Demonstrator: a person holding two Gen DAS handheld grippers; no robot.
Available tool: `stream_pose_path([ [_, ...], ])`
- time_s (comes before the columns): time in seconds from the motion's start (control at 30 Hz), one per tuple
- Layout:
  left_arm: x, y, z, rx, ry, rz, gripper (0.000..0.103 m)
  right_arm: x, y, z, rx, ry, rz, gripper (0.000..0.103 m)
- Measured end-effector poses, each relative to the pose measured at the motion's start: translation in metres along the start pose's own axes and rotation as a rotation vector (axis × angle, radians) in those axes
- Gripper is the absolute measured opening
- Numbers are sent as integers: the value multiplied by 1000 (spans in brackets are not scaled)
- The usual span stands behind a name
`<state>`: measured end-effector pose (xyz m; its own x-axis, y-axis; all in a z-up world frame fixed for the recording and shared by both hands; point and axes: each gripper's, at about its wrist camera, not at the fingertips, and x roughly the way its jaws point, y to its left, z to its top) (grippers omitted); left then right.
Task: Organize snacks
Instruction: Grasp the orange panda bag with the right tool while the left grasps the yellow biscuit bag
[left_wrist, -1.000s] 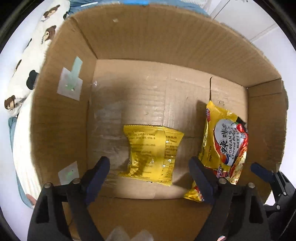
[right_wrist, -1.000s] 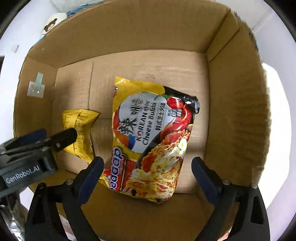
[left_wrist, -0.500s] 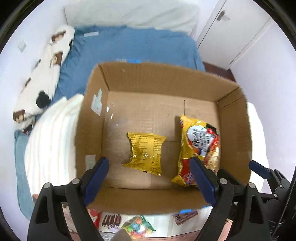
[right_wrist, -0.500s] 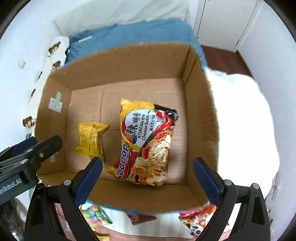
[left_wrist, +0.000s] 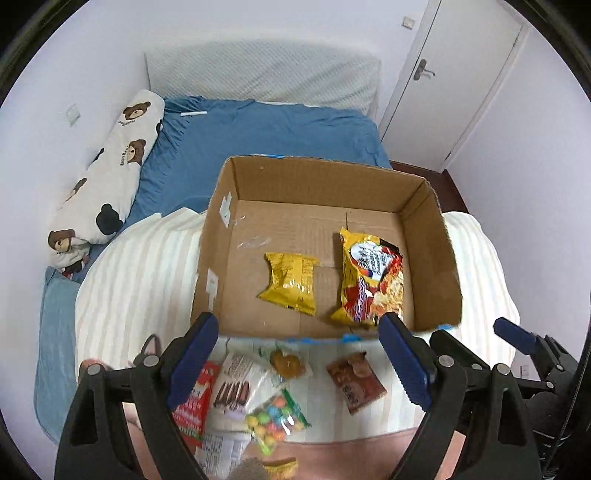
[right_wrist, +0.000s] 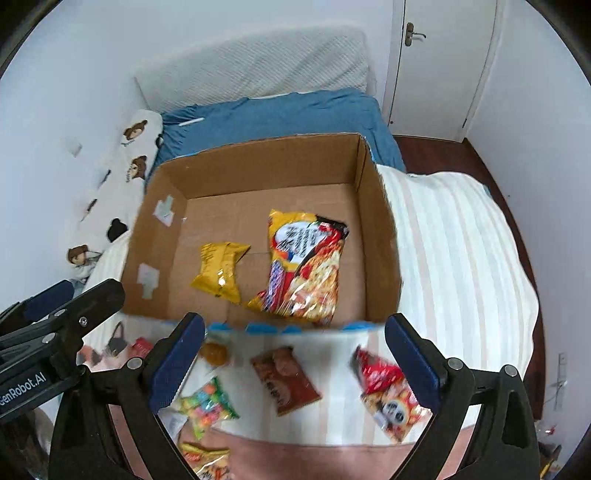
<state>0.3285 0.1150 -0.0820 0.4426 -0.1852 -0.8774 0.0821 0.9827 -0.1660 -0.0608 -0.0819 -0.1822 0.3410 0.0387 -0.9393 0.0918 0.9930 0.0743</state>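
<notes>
Blue-padded jaws stand wide apart on both tools, with nothing between them: the left tool (left_wrist: 299, 354) and the right tool (right_wrist: 293, 356) each hang above the near edge of the bed, over the loose snacks. Under the left tool lie a packet of chocolate sticks (left_wrist: 234, 387), a bag of coloured candies (left_wrist: 275, 419), a red packet (left_wrist: 194, 400) and a brown packet (left_wrist: 356, 382). Under the right tool lies a red and white snack bag (right_wrist: 388, 397), blurred, so its print cannot be read. All of these rest on a striped blanket (left_wrist: 147, 277) near the bed's front edge. Just beyond them on the blanket stands an open cardboard box (left_wrist: 432, 251), its near rim edged with blue tape. Inside it, toward the near wall, a small yellow packet (left_wrist: 290, 282) lies left of a larger noodle packet (left_wrist: 371, 280), the two close but apparently apart. Farther out, a blue sheet (left_wrist: 266, 133) covers the bed's far half, and a bear-print pillow (left_wrist: 110, 173) lies along its left edge.
</notes>
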Motion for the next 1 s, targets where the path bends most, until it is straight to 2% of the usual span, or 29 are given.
stream_pose_path([
  [0.17,-11,9,-42,-17,13,28,89,-10,-7,-40,10,68,51,100],
  [0.3,-1,10,-98,22,97,56,89,1,-20,-95,27,172,78,100],
  [0.47,38,11,-166,41,257,71,89,31,-38,-184,-4,354,30,100],
  [0.6,70,9,-208,25,367,61,89,57,-54,-237,-26,471,-22,100],
  [0.73,89,4,-231,38,422,61,89,84,-67,-272,-55,563,-64,100],
  [0.83,100,3,-244,45,452,68,89,104,-74,-292,-89,610,-104,100],
  [0.87,102,2,-246,46,457,68,89,107,-75,-297,-86,614,-94,100],
  [0.9,103,3,-249,46,463,66,89,110,-75,-301,-84,618,-81,98],
  [0.97,105,5,-251,39,468,71,89,109,-74,-306,-71,598,-64,84],
  [1.0,106,6,-252,35,470,74,89,109,-74,-306,-66,590,-57,70],
])
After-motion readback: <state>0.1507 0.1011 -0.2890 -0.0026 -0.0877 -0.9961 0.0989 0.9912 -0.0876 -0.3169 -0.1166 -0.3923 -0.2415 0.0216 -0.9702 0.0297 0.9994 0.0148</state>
